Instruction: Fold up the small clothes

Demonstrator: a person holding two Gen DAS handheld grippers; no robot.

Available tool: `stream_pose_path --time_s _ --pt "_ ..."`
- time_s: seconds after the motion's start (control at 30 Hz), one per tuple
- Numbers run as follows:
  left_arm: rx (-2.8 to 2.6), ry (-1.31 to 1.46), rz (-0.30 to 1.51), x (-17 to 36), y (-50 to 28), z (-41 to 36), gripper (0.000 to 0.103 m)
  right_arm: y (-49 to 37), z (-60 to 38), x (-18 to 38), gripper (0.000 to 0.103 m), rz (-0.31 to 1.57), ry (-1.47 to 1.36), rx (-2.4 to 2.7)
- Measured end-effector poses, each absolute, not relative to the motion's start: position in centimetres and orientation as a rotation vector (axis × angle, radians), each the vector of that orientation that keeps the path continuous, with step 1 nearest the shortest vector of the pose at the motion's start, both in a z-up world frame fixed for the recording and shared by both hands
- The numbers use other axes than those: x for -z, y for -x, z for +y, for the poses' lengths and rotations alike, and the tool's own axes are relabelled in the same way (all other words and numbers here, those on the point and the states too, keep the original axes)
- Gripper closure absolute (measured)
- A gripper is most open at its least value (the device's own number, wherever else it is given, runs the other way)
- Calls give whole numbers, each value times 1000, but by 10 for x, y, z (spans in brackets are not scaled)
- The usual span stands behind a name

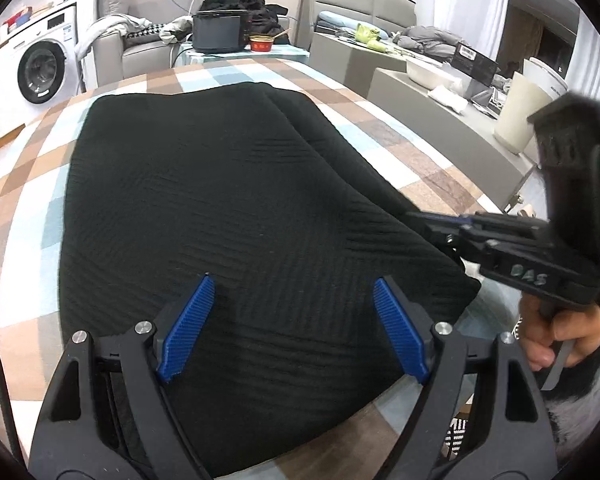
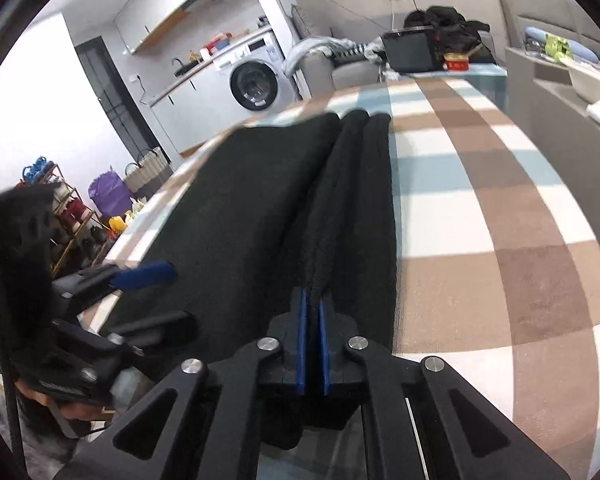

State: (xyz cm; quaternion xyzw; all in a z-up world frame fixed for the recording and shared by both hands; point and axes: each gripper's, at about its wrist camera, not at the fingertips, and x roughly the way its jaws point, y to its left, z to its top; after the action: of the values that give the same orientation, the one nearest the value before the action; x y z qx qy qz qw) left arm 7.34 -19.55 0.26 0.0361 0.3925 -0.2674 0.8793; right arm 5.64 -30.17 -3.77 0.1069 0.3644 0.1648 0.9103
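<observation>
Black knit garment (image 1: 228, 208) is seen spread flat on the checked bench (image 1: 24, 208), already doubled along its right side, where a ridge of its near edge is clamped between the closed jaws of the right gripper (image 2: 313, 308); the jaws of the left gripper (image 1: 290, 308) are held wide apart just above the near hem, gripping nothing. The fold is judged partly done, with at least one more fold left. Bare bench is left on both sides and beyond, with a black box (image 1: 219, 34) and a red bowl (image 1: 261, 43) well apart at the far end.
</observation>
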Motion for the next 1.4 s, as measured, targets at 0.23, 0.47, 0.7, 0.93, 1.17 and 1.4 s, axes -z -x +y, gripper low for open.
stream_pose_path --time_s 0.23,0.47,0.7,0.93,1.17,1.4 --pt "571 -61 801 -2 -75 -202 23 -55 -309 49 99 764 -237 -212" --pt "504 -45 798 -5 -81 -169 23 -56 -322 26 79 746 -274 -253" --pt "414 36 798 -7 -93 -124 23 -114 -283 31 77 861 -227 -412" --pt "378 44 783 -10 -91 -93 23 -128 -280 21 93 828 -136 -279" --pt "363 31 800 1 -96 -86 23 -118 -314 17 73 816 -162 -251" --pt "359 57 804 3 -98 -87 23 -144 -315 35 81 879 -97 -289"
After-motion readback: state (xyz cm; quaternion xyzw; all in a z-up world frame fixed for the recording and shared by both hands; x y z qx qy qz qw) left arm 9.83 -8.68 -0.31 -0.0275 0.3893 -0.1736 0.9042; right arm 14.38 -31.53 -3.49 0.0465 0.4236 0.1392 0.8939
